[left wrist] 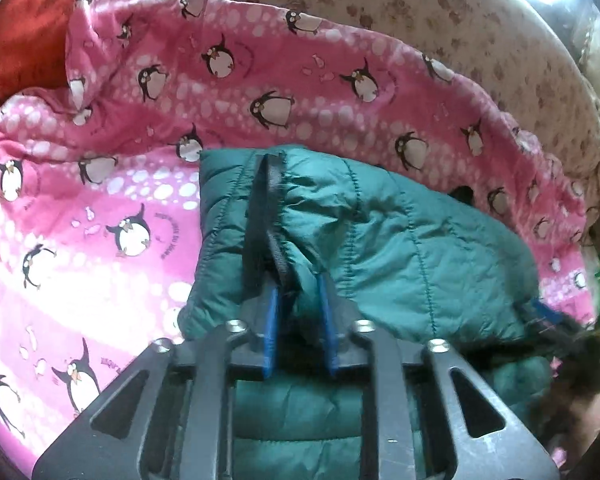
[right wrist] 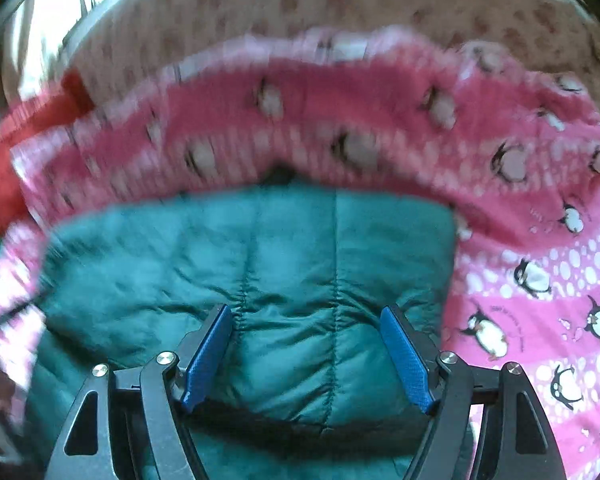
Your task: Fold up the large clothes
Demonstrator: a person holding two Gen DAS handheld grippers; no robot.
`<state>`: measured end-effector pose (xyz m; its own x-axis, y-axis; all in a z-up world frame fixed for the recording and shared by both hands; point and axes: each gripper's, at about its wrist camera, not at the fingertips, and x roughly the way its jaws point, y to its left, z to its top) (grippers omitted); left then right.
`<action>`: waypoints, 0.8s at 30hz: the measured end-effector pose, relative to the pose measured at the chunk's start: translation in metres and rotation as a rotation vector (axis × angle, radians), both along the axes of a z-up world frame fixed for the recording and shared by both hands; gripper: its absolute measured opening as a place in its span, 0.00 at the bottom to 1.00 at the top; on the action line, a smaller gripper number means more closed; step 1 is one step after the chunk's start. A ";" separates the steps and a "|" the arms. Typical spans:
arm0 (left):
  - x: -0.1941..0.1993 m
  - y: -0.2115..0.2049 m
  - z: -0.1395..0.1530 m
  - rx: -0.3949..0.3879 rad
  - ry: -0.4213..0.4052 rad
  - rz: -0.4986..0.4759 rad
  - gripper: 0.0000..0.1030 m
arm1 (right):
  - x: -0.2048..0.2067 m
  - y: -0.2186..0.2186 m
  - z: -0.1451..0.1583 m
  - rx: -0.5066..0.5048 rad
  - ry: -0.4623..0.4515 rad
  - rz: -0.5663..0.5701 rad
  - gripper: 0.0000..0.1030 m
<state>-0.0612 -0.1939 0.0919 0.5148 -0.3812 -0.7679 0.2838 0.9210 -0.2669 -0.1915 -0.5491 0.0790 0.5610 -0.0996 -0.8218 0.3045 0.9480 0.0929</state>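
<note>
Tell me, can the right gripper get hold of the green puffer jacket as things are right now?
Probably yes. The right gripper is open, with the green puffer jacket lying directly between and ahead of its fingers, nothing covering it. The left gripper already pinches a fold elsewhere, out of the way.

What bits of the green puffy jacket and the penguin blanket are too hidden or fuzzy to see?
- Green jacket: left wrist view, its near part is hidden behind the left gripper, which pinches a fold.
- Jacket's lower edge: right wrist view, cut off behind the open right gripper.
- Penguin blanket: right wrist view, far penguins are motion-blurred.
- Red cloth: left wrist view, cut off by the picture edge.
- Blanket writing: too small to read.
</note>
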 end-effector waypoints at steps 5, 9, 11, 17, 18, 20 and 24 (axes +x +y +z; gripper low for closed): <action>-0.005 0.013 0.027 -0.022 -0.069 0.046 0.62 | -0.009 -0.005 0.010 -0.010 -0.006 -0.004 0.72; -0.006 0.004 0.037 -0.015 -0.143 0.040 0.67 | -0.018 -0.009 0.039 0.014 -0.102 -0.030 0.72; -0.001 -0.007 0.031 0.017 -0.139 0.029 0.67 | -0.011 -0.007 0.042 0.045 -0.104 -0.017 0.72; 0.019 -0.037 -0.013 0.180 -0.083 0.015 0.67 | 0.023 0.020 0.021 0.044 -0.070 0.022 0.72; 0.022 -0.039 -0.019 0.184 -0.074 0.013 0.68 | 0.028 0.025 0.015 0.030 -0.064 0.025 0.72; 0.023 -0.037 -0.022 0.174 -0.083 0.019 0.68 | 0.036 0.036 0.000 -0.015 -0.054 0.032 0.72; 0.028 -0.039 -0.027 0.181 -0.076 0.013 0.70 | 0.048 0.035 -0.025 -0.015 -0.033 0.033 0.76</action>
<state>-0.0335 -0.2325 0.0645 0.5783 -0.2334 -0.7818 0.2843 0.9558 -0.0751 -0.1436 -0.5142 0.0544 0.5909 -0.0930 -0.8014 0.2700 0.9588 0.0878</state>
